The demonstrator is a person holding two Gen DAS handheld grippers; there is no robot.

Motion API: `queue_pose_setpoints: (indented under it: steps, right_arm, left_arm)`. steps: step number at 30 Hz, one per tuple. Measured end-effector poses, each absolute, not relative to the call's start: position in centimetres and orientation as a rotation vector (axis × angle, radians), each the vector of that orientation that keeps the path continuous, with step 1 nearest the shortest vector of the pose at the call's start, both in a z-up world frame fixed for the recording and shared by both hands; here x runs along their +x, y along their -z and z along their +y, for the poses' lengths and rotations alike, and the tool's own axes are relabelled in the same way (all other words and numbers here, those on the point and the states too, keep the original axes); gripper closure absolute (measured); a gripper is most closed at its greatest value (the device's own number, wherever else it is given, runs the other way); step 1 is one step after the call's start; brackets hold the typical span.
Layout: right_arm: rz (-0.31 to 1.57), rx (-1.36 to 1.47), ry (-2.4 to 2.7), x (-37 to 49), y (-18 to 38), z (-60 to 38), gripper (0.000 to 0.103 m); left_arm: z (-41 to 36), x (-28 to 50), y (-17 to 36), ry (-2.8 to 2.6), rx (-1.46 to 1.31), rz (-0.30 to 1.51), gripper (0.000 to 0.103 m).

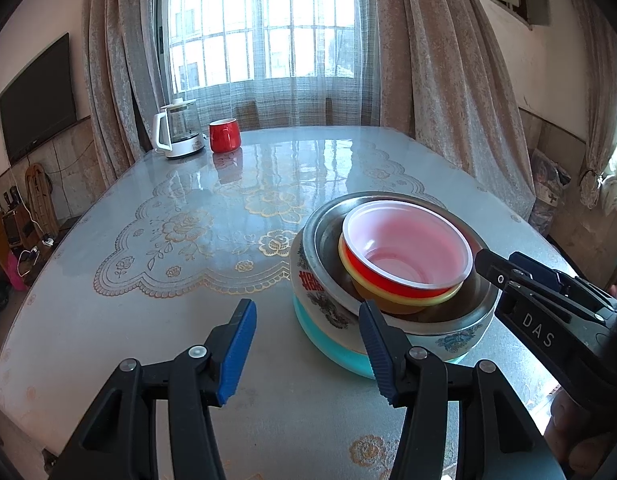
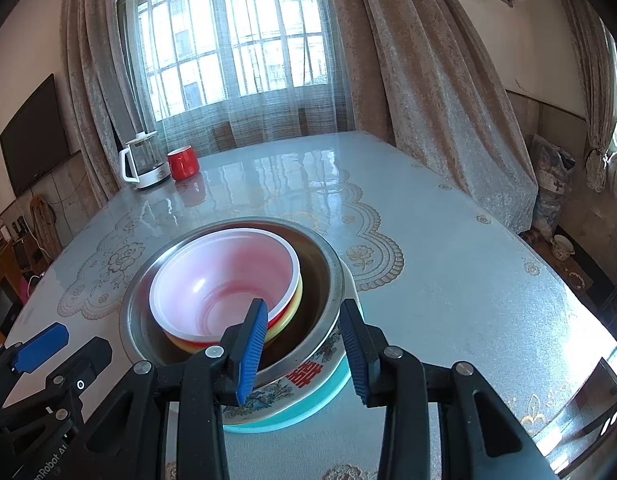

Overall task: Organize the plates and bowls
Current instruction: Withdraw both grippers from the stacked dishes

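Both wrist cameras look down along their tongs across the table (image 1: 188, 320) toward the window (image 1: 260, 24), close to the shared nested bowl stack (image 1: 400, 264), left camera from its left, right camera nearer.

We see a red bowl (image 1: 404, 256) with a pale pink inside, nested in a yellow one (image 1: 444, 300), a steel one (image 1: 332, 240), a white one (image 1: 328, 312) with red characters and blue-green flowers, and a teal plate (image 1: 328, 346). Our counter (image 1: 188, 240) is grey-blue with gold lace roses. Far left, a red mug (image 1: 224, 135).
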State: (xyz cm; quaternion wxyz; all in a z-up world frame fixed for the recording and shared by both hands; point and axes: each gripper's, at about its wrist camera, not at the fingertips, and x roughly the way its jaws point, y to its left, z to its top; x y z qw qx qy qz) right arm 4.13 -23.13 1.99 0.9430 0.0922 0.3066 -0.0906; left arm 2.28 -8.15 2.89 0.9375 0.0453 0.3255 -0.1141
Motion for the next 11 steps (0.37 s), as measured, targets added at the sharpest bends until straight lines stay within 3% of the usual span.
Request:
queue_pose_setpoints:
  steps: [11]
  right_arm:
    - [0.619,0.196,0.181,4.10,-2.15,-23.55,0.065]
  left_arm:
    - [-7.90,2.29,-3.29,0.252,0.068,0.622,0.048]
